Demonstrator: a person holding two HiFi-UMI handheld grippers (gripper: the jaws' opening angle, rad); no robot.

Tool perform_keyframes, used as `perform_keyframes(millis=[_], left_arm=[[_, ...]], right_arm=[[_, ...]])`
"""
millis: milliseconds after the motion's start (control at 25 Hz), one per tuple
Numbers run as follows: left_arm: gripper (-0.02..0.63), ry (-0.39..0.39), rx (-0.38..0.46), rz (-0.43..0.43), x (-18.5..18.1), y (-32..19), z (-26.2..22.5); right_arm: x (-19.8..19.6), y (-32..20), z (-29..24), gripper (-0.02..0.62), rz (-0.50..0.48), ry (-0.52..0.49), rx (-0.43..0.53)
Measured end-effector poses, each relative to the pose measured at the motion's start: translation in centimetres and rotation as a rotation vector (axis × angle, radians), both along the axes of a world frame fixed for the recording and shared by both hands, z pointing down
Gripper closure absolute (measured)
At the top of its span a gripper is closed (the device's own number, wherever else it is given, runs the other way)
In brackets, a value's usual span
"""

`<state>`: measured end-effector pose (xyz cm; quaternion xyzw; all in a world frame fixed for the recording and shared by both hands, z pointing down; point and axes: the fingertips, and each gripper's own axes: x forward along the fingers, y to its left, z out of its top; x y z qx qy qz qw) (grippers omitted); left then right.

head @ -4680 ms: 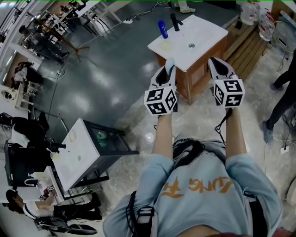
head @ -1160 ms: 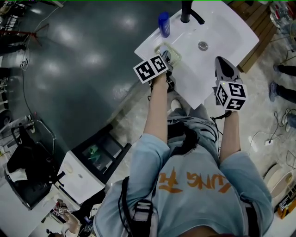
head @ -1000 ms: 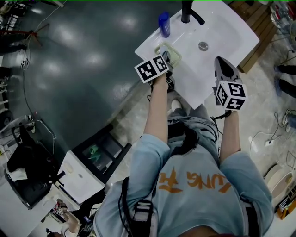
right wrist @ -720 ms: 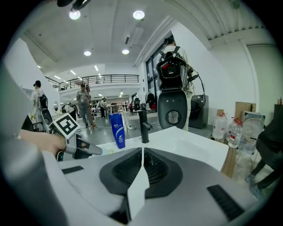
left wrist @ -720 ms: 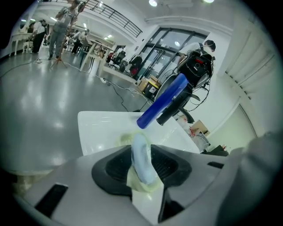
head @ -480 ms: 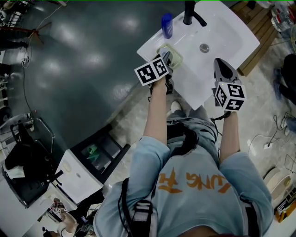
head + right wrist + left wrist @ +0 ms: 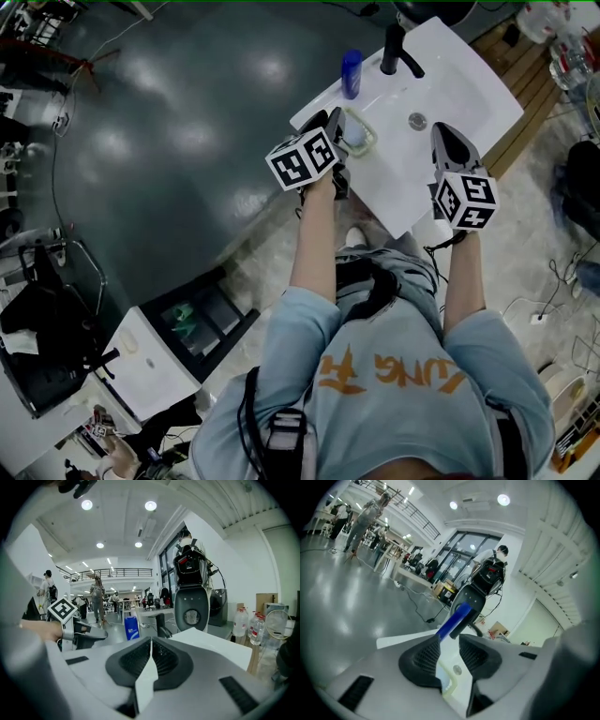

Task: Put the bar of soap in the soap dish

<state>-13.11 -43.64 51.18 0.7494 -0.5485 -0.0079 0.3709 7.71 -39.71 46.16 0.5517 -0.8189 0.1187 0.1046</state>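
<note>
The pale bar of soap [image 7: 355,138] lies in the greenish soap dish [image 7: 371,132] on the white sink top [image 7: 459,89]. My left gripper [image 7: 326,120] hangs just left of the dish and above it. Its jaws are closing with nothing between them. In the left gripper view the soap [image 7: 444,682] and the dish rim [image 7: 451,692] show below the gap of that gripper [image 7: 449,654]. My right gripper [image 7: 445,137] hovers over the sink's near right part. It is shut and empty, and its pads [image 7: 140,656] meet in the right gripper view.
A blue bottle [image 7: 352,73] stands behind the dish, beside the black faucet [image 7: 395,48]. The drain [image 7: 417,120] lies between my two grippers. Wooden slats [image 7: 525,122] flank the sink on the right. A person with a backpack [image 7: 491,569] stands beyond the sink.
My left gripper has lifted up and away from the soap dish, and the soap now lies uncovered in the dish. My right gripper has risen a little.
</note>
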Motion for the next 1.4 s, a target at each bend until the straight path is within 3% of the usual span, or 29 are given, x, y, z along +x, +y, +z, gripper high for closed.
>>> perform_keyframes(millis=[80, 120, 360, 520, 680, 880, 1400], left_arm=[[0.541, -0.004, 0.118, 0.002, -0.4, -0.4, -3.4], [0.557, -0.008, 0.174, 0.008, -0.4, -0.5, -5.1], [0.577, -0.098, 0.452, 0.049, -0.6, 0.4, -14.1], [0.58, -0.224, 0.558, 0.027, -1.6, 1.0, -17.9], [0.58, -0.317, 0.611, -0.01, -2.3, 1.1, -20.0], [0.58, -0.354, 0.628, -0.028, -2.0, 1.2, -20.2], [0.578, -0.331, 0.619, -0.089, -5.0, 2.3, -19.1]], right_arm=[[-1.0, -0.6, -1.9, 0.563, -0.027, -0.03, 0.042], [-1.5, -0.9, -2.8, 0.563, -0.039, -0.044, 0.06], [-3.8, -2.2, -7.7, 0.565, -0.069, -0.12, 0.159], [-5.0, -3.1, -10.8, 0.565, -0.076, -0.143, 0.215], [-6.0, -3.8, -12.9, 0.565, -0.104, -0.16, 0.23], [-5.7, -4.3, -13.8, 0.565, -0.094, -0.161, 0.247], [-7.1, -3.7, -15.1, 0.565, -0.101, -0.106, 0.302]])
